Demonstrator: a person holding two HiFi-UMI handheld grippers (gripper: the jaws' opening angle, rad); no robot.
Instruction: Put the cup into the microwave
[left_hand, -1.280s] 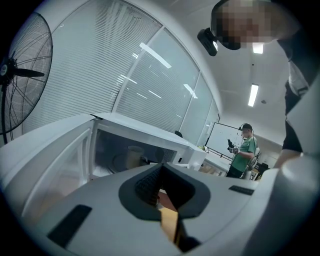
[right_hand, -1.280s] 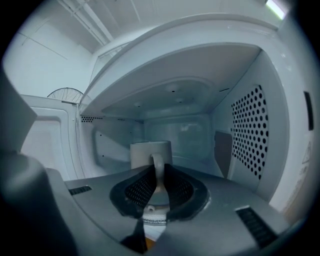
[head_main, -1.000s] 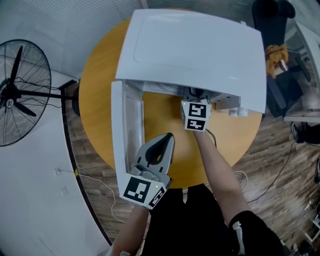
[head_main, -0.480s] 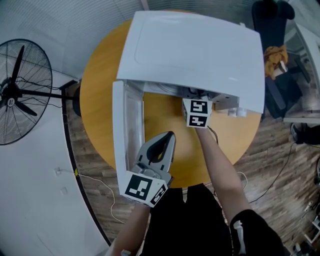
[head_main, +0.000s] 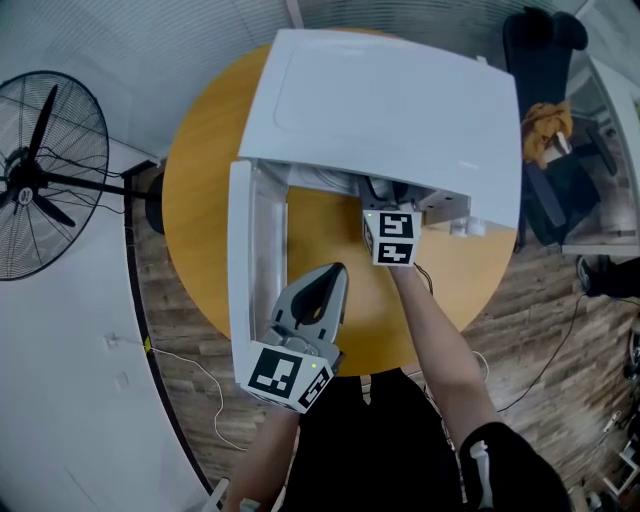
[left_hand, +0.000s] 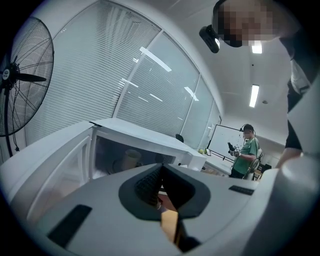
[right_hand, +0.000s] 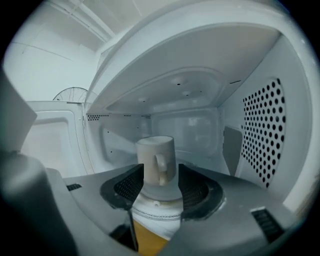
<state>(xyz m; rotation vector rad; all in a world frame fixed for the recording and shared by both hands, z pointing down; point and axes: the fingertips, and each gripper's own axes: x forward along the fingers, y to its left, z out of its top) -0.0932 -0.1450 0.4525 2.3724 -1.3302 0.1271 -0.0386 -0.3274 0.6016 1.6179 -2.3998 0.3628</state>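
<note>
A beige cup (right_hand: 156, 160) with its handle toward me stands upright on the turntable inside the white microwave (head_main: 385, 100). My right gripper (right_hand: 159, 187) reaches into the oven's mouth. Its jaws are opening, one pad on either side of the cup's lower part, and they are not pressing on it. In the head view only its marker cube (head_main: 393, 238) shows below the oven's top. The door (head_main: 255, 260) hangs open to the left. My left gripper (head_main: 335, 272) hovers beside the door, shut and empty. It sees the cup (left_hand: 131, 159) through the opening.
The microwave sits on a round wooden table (head_main: 210, 150). A standing fan (head_main: 40, 185) is on the floor to the left, a dark chair (head_main: 545, 60) at the back right, and cables lie on the wooden floor. A person (left_hand: 245, 155) stands far off in the room.
Almost nothing shifts in the head view. The right gripper's cube stays at the oven's mouth, and the left gripper keeps its place by the door.
</note>
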